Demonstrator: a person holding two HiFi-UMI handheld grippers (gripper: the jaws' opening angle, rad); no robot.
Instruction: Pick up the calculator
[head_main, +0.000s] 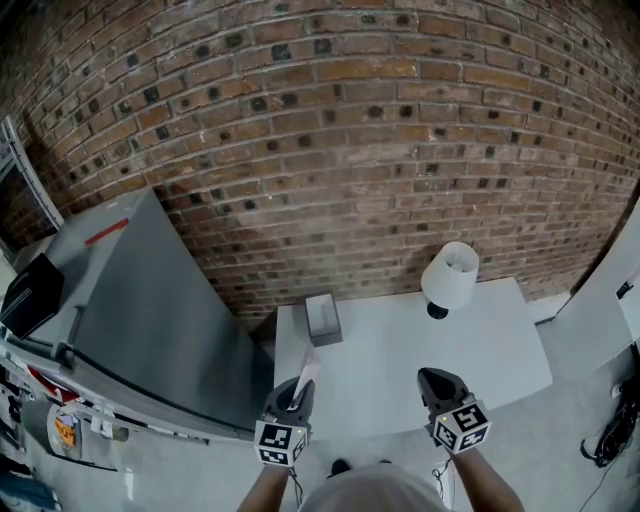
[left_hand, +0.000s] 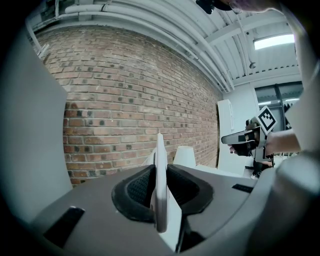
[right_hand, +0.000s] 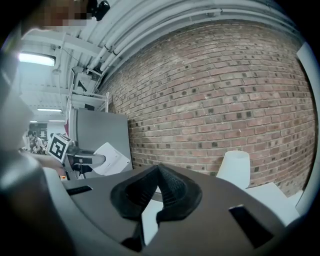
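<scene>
The calculator (head_main: 308, 368) is a thin, flat white slab, and my left gripper (head_main: 297, 392) is shut on it above the near-left corner of the white table (head_main: 400, 370). In the left gripper view it stands edge-on (left_hand: 160, 185), with a black pad pressing each side. From the right gripper view its broad white face (right_hand: 111, 157) sticks out of the left gripper (right_hand: 95, 160). My right gripper (head_main: 440, 382) hovers over the table's near edge to the right. Its jaws (right_hand: 157, 172) are shut, tips touching, with nothing between them.
A lamp with a white shade (head_main: 450, 275) stands at the back of the table. A small grey box (head_main: 323, 320) sits at the table's back left corner. A large grey cabinet (head_main: 150, 300) flanks the table on the left. A brick wall (head_main: 350, 150) rises behind.
</scene>
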